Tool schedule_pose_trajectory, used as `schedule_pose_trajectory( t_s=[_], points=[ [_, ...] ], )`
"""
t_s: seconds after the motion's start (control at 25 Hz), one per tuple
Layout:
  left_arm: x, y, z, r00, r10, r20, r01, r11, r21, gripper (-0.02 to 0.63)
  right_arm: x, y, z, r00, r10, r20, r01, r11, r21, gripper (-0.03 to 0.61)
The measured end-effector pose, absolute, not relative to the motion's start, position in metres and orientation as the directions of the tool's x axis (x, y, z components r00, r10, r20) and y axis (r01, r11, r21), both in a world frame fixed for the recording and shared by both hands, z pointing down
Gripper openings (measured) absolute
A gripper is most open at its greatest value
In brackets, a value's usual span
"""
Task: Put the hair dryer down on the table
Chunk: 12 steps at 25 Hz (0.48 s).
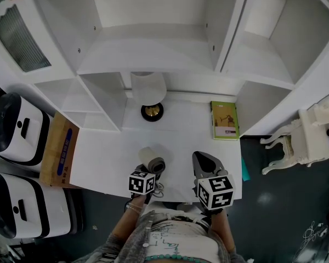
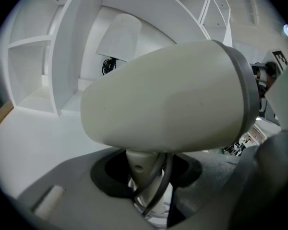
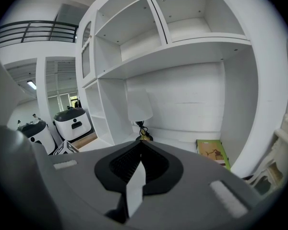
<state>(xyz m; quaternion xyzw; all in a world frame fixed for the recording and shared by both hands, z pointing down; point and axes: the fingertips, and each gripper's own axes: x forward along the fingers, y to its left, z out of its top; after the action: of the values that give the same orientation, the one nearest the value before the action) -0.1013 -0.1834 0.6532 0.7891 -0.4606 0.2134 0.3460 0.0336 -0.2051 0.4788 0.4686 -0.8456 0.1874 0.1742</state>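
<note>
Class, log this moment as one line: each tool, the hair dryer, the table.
left tool: shut on hair dryer handle | right tool: shut, empty | hair dryer: over table front edge, not released

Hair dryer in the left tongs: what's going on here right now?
A person works two handheld grippers at a white desk. The left gripper has its tongs clamped on the handle of the hair dryer, cord trailing beside it, over the desk's front part; whether it touches the surface can't be told. The right gripper hangs alongside, tongs shut on nothing. A lamp and a green book sit further back.
</note>
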Motion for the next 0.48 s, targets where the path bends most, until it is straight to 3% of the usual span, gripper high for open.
schedule_pose_trajectory(
  t_s=[0.48],
  points=[
    [-0.0997,-0.1913,0.6637,0.492,-0.559,0.668,-0.870,-0.341,0.356,0.169,0.0404,-0.2110,0.4810,-0.473,-0.740,0.478,-0.874,0.462,-0.148,0.029]
  ],
)
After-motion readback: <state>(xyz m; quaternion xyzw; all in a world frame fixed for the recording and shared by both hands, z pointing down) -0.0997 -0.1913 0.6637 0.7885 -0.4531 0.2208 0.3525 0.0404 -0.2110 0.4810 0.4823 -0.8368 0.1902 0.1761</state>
